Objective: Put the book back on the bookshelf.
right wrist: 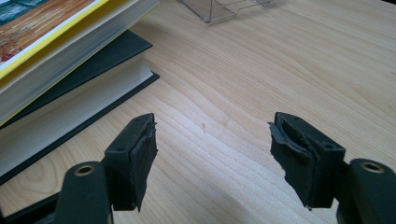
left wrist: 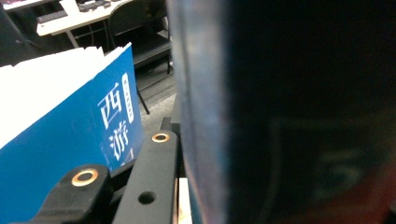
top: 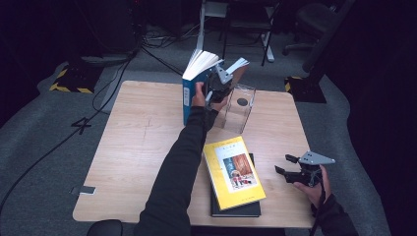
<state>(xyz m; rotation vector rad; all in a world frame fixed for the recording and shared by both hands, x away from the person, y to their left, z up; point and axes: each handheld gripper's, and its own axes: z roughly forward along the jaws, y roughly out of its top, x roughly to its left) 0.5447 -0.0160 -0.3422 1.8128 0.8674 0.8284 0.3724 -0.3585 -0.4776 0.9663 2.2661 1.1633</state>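
A thick blue book (top: 189,96) stands upright at the far side of the wooden table (top: 133,147), its white pages fanned open at the top. My left gripper (top: 217,87) is shut on it from the right side. In the left gripper view a dark cover (left wrist: 289,116) presses against one black finger (left wrist: 150,177), and the blue cover with white characters (left wrist: 60,149) hangs to the left. My right gripper (top: 282,164) rests low over the table's front right, open and empty (right wrist: 212,154).
A clear plastic stand (top: 240,108) stands just right of the blue book, its edge (right wrist: 219,10) also in the right gripper view. A yellow book (top: 234,172) lies on a black book (top: 236,209) at the front, left of the right gripper. Chairs and cables lie beyond the table.
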